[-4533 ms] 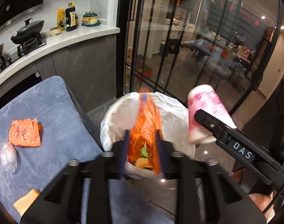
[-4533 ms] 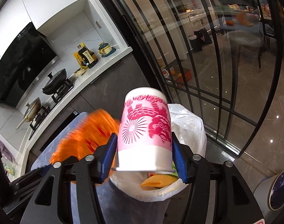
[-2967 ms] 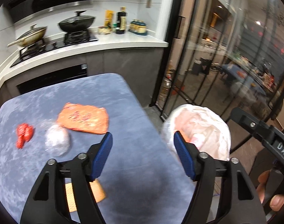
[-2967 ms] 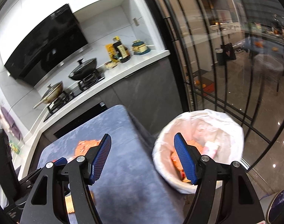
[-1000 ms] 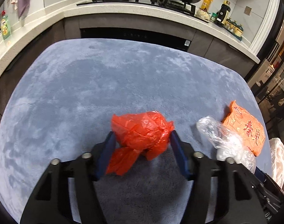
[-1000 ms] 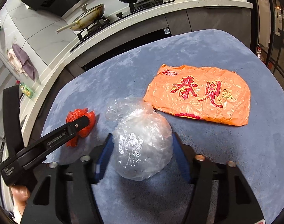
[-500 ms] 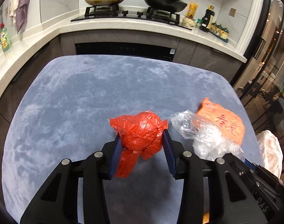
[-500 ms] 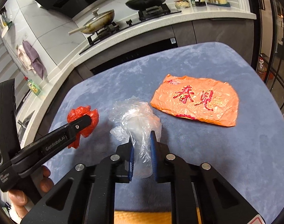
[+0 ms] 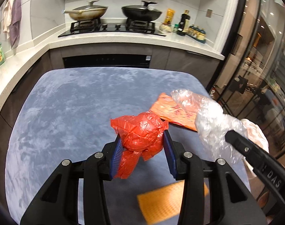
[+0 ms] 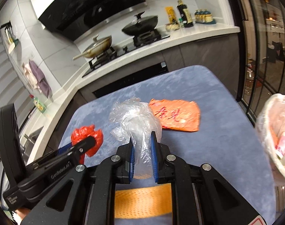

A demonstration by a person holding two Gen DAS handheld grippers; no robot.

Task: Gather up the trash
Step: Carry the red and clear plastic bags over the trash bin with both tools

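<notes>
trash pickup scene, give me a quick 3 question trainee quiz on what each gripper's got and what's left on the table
1. True or false: the left gripper is shut on the red plastic bag.
2. What does the right gripper hold? A) orange snack wrapper B) clear plastic bag C) paper cup
3. Fill in: the flat orange snack wrapper lies on the ____ tablecloth, with no gripper on it.

Key
1. True. Its blue pads squeeze the bag from both sides.
2. B. The clear plastic bag is pinched between its fingers.
3. Blue. The white-lined trash bin stands past the table's right edge.
</notes>
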